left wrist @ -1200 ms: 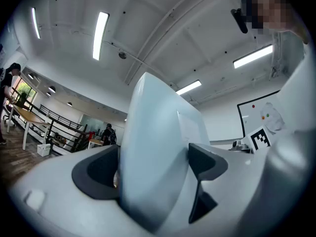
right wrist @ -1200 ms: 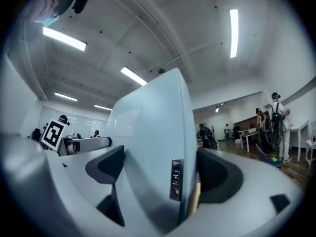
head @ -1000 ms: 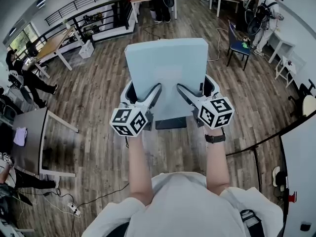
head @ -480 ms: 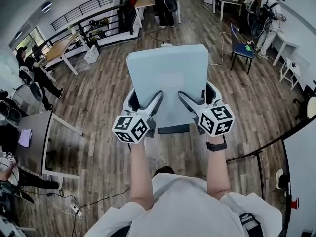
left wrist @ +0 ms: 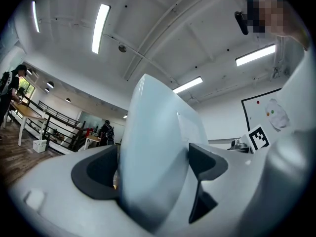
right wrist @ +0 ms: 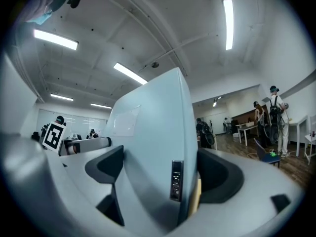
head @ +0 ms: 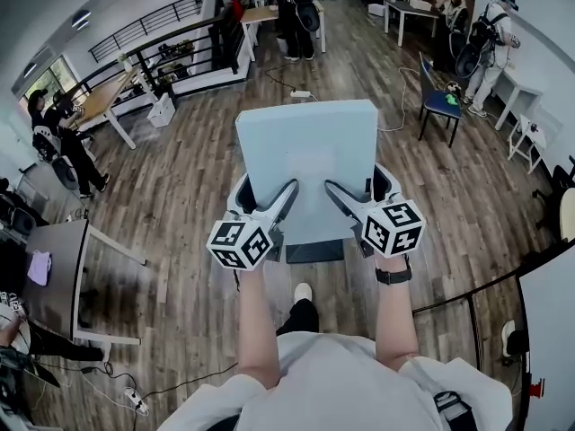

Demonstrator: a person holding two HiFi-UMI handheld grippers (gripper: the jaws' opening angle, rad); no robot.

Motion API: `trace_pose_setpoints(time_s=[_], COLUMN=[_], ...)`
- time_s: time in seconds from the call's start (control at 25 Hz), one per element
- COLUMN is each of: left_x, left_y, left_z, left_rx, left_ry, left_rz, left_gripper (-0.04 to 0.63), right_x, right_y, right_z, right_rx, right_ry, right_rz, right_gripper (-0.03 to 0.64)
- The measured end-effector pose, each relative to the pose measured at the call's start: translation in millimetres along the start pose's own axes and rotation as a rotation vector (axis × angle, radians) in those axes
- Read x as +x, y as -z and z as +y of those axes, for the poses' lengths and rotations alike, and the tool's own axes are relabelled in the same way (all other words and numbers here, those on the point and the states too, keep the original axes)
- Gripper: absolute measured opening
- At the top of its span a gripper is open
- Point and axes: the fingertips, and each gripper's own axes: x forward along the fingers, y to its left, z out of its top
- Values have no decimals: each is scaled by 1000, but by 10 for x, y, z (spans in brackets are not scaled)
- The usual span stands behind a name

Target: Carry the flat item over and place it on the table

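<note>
Head view | left gripper (head: pixel 266 189) + right gripper (head: pixel 356 181) grip flat item (head: pixel 305 146)

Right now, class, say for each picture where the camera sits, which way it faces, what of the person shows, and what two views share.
Head view: on the head, facing steeply down; forearms, left gripper, right gripper, pale-blue panel over floor.
Left gripper view: on that gripper, facing upward along jaws clamped on the panel; wearer's head top right.
Right gripper view: mirrored; head top left.
Both gripper views share panel and ceiling lights.
</note>
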Motion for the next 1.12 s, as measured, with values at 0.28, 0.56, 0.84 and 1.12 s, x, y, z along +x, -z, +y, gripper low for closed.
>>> trace_pose_setpoints(time_s=[0.28, 0.56, 0.84, 1.12], left_x=[764, 1445, 1791, 2074], left_y=[-244, -288, 110, 532], left_z=[867, 1669, 2275, 2699], left_rx=[16, 4, -85, -140], left_ry=[57, 84, 64, 49], left_rz=[-10, -17, 38, 114], left_gripper=[434, 434, 435, 436], right_x=[1061, 2009, 2625, 3058], right_y=[-194, -225, 140, 559], right_z=[-328, -650, -865, -1104], right_rx=[-7, -22, 0, 54], right_ry=[29, 71, 99, 113], right_rz=[-33, -30, 72, 155], right_gripper=[431, 431, 431, 431])
